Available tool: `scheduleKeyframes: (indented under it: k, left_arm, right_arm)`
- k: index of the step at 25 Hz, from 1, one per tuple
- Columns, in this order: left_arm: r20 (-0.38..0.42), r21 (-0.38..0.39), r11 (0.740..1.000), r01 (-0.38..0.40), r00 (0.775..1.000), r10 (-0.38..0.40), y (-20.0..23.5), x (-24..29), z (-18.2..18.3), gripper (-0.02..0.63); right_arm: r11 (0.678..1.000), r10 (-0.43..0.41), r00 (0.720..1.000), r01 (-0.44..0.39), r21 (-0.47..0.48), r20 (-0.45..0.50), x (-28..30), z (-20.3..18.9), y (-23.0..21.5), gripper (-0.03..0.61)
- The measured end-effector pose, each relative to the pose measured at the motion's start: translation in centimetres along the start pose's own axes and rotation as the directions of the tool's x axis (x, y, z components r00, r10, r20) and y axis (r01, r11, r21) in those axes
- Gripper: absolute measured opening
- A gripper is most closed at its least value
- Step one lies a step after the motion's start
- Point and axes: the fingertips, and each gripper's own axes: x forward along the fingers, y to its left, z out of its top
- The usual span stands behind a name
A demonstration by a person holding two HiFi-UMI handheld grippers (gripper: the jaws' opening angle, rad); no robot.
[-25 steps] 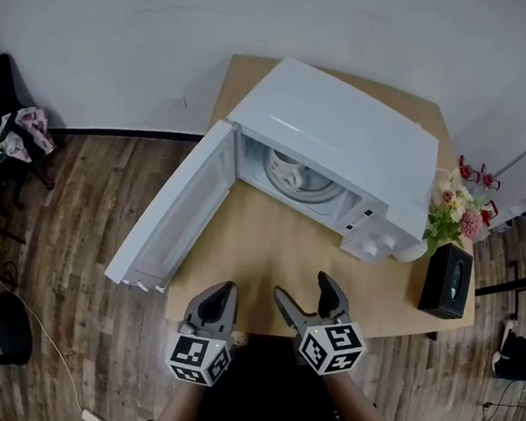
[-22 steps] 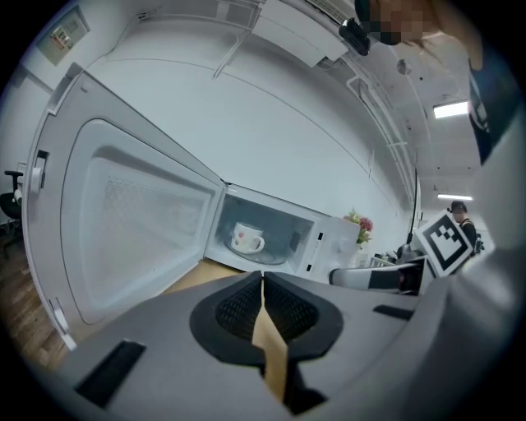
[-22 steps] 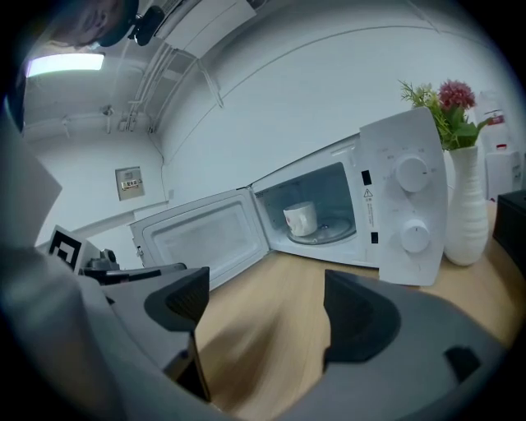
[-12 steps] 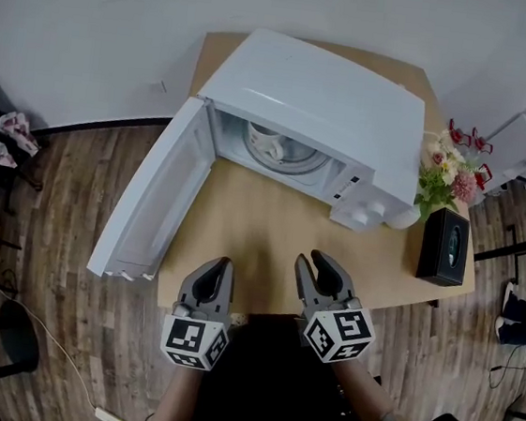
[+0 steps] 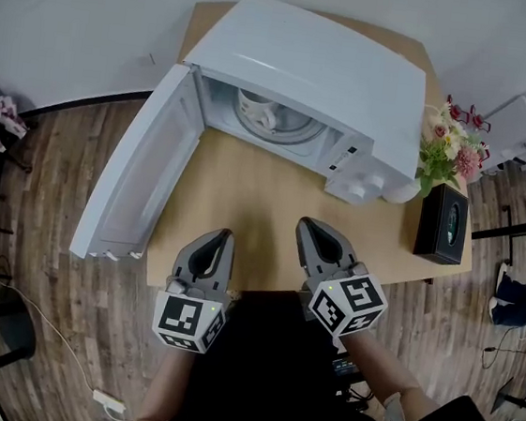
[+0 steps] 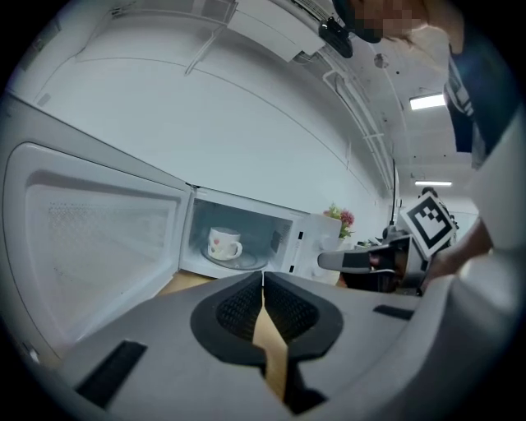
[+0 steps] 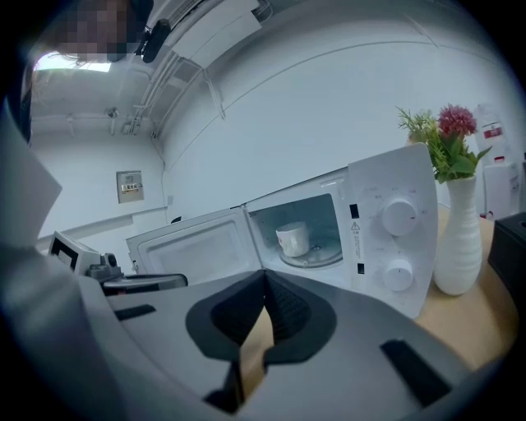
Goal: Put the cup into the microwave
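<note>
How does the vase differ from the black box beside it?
The vase is white, ribbed and rounded; the black box is dark and flat-sided. The vase holds flowers; the black box holds none. The vase stands nearer the microwave. Both stand on the table.

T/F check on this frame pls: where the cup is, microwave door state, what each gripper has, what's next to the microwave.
1. The cup sits inside the microwave. True.
2. The microwave door is closed. False: it stands wide open, swung out to the left in the head view.
3. The right gripper is holding the cup. False: its jaws have just closed with nothing between them, well short of the microwave.
4. The left gripper is shut and empty. True.
5. A white vase with flowers stands beside the microwave's control-knob side. True.
</note>
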Motion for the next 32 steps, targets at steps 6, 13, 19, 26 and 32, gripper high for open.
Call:
scheduleKeyframes:
  k: [6, 13, 19, 26, 32]
  left_arm:
    - [-0.003, -0.002, 1.0, 0.024, 1.0, -0.024, -0.6, 0.3, 0.3, 0.006]
    - [-0.015, -0.002, 0.999, 0.051, 0.999, -0.051, -1.6, 0.5, -0.1, 0.006]
    - [-0.008, 0.0, 0.999, 0.046, 0.999, -0.046, -1.5, 0.6, 0.2, 0.006]
    - [0.0, 0.001, 0.999, 0.037, 0.999, -0.037, -1.3, 0.6, 0.4, 0.006]
    - [0.004, -0.002, 1.0, 0.02, 1.0, -0.02, -0.9, 0.6, 0.4, 0.006]
  right_arm:
    - [0.997, 0.079, 0.996, -0.079, 0.004, -0.036, 1.1, 1.3, 0.7, -0.008]
    - [0.983, 0.139, 0.986, -0.148, -0.108, -0.089, 1.9, 1.5, 1.1, -0.008]
    - [0.978, 0.145, 0.98, -0.163, -0.134, -0.137, 2.4, 0.6, 0.9, -0.008]
    - [0.975, 0.153, 0.978, -0.173, -0.141, -0.14, 3.2, 0.7, 1.4, -0.008]
    - [0.979, 0.144, 0.978, -0.164, -0.124, -0.152, 3.8, 0.3, 1.1, -0.008]
